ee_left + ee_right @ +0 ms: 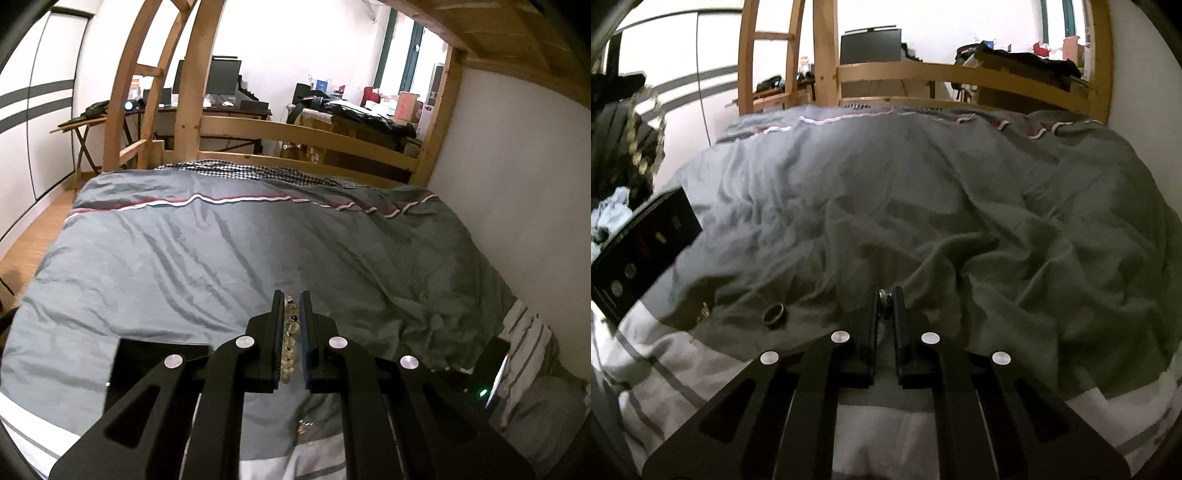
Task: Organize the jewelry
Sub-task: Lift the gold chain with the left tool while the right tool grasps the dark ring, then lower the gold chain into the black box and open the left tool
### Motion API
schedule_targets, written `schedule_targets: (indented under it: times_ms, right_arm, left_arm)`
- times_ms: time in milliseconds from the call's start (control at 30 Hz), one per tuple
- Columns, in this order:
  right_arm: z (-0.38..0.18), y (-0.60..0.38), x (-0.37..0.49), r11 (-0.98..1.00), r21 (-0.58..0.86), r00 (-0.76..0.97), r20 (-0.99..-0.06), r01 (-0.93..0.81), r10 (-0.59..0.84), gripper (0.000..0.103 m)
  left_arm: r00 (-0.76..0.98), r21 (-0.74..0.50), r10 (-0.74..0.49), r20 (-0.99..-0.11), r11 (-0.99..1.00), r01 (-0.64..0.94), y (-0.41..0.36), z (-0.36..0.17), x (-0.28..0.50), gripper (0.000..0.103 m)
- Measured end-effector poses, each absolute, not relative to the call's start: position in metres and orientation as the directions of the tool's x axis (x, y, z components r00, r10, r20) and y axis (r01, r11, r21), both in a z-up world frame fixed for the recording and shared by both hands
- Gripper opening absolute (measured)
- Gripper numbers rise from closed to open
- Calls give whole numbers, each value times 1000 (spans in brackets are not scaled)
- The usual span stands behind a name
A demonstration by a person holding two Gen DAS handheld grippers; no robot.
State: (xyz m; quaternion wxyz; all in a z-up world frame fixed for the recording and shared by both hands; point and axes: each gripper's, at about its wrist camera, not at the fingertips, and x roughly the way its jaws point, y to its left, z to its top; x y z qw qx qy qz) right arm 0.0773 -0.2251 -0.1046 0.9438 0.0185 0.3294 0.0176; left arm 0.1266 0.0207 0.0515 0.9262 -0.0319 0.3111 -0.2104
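Grey duvet covers the bed, wrinkled, red-and-white stripe near its far edge. Wooden frame behind; desk with monitors beyond. Left gripper clenched on a bead bracelet. Right gripper clenched on a small ring. Dark ring lies on the duvet's near left; black tray at the left edge.

beaded bracelet clamped lengthwise; dark ring lies on duvet.
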Motion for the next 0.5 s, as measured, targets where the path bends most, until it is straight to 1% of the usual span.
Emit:
schedule_targets:
  times_ms: [200, 300, 500]
  right_arm:
    - [-84, -225, 75, 995, 93, 804, -589, -36, 84, 8]
    - [-75, -218, 73, 994, 96, 812, -574, -56, 102, 8]
    - [-60, -186, 71, 988, 99, 821, -550, -117, 152, 8]
  left_arm:
    - [735, -202, -393, -553, 919, 339, 46, 57, 124, 7]
    - [737, -232, -397, -547, 918, 323, 59, 56, 124, 7]
    - [731, -246, -376, -569, 926, 286, 70, 49, 124, 7]
